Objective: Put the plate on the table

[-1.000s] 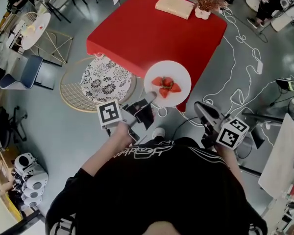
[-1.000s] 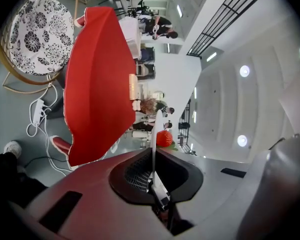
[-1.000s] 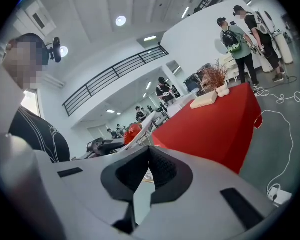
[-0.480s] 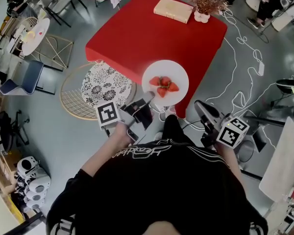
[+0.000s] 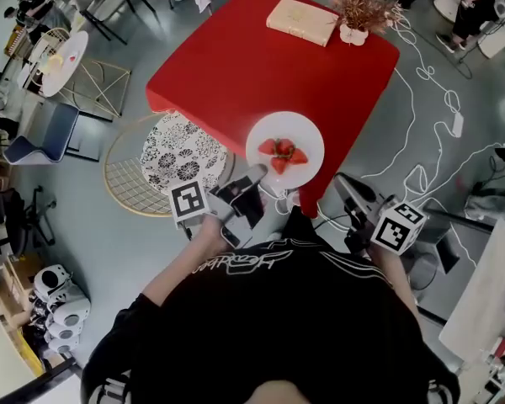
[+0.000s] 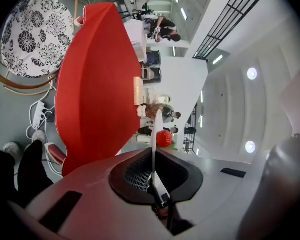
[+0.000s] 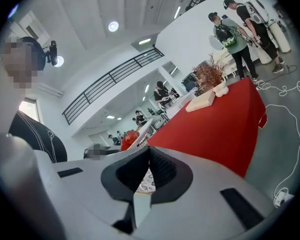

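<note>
A white plate (image 5: 296, 133) with strawberries (image 5: 282, 152) hangs over the near corner of the red table (image 5: 261, 49). My left gripper (image 5: 257, 175) is shut on the plate's near rim. In the left gripper view the plate (image 6: 157, 129) shows edge-on between the closed pads, with a strawberry (image 6: 163, 138) beyond it and the table (image 6: 95, 84) to the left. My right gripper (image 5: 343, 183) is off to the right of the plate, shut and holding nothing. Its own view shows the fingertips (image 7: 149, 149) meeting, the red table (image 7: 215, 129) ahead and the plate's strawberry (image 7: 130, 139) at the left.
A tan box (image 5: 301, 17) and a potted dried plant (image 5: 359, 7) stand at the table's far side. A round wire chair with a black-and-white patterned cushion (image 5: 181, 151) stands left of the table corner. White cables (image 5: 421, 99) lie on the floor at the right. People stand at the far edges.
Both grippers and the person have moved forward toward the table. The plate now lies further over the table's near corner, still in the left gripper.
</note>
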The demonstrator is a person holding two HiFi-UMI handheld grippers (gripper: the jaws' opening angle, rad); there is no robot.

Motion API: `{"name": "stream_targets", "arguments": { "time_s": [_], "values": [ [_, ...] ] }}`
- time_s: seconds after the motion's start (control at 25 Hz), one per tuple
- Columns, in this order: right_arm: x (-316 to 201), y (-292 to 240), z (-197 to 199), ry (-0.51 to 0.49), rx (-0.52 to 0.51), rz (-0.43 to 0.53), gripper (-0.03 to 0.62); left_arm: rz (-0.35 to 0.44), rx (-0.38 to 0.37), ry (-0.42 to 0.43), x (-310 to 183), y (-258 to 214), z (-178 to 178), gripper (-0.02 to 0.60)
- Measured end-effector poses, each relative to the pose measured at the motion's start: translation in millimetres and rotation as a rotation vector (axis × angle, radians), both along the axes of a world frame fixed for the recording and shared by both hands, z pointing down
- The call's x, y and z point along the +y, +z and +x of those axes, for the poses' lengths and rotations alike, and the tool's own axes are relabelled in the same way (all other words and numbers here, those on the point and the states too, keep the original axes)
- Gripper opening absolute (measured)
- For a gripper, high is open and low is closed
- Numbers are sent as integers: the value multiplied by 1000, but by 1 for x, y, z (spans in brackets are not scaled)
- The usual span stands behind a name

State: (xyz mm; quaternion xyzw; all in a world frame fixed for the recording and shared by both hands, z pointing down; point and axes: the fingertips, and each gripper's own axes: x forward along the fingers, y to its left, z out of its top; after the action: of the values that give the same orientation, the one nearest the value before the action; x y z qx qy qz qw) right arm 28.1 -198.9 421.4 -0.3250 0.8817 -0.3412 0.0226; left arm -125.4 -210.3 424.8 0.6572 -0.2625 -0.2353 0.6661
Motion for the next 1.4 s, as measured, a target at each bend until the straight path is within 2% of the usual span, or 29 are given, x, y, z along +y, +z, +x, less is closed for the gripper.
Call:
{"name": "stream_targets", "arguments": {
  "time_s": [0.52,0.96,1.4],
  "values": [
    [-58,11,20,-25,-15,-42,8,-19,-8,-40,-70,-2,19,17],
    [-94,14,33,-21,-27,-37,8,39,-65,-53,-133,-6,21,17],
    [-122,24,42,-31,5,-69,8,107,-97,-60,-199,1,29,17]
  ]
}}
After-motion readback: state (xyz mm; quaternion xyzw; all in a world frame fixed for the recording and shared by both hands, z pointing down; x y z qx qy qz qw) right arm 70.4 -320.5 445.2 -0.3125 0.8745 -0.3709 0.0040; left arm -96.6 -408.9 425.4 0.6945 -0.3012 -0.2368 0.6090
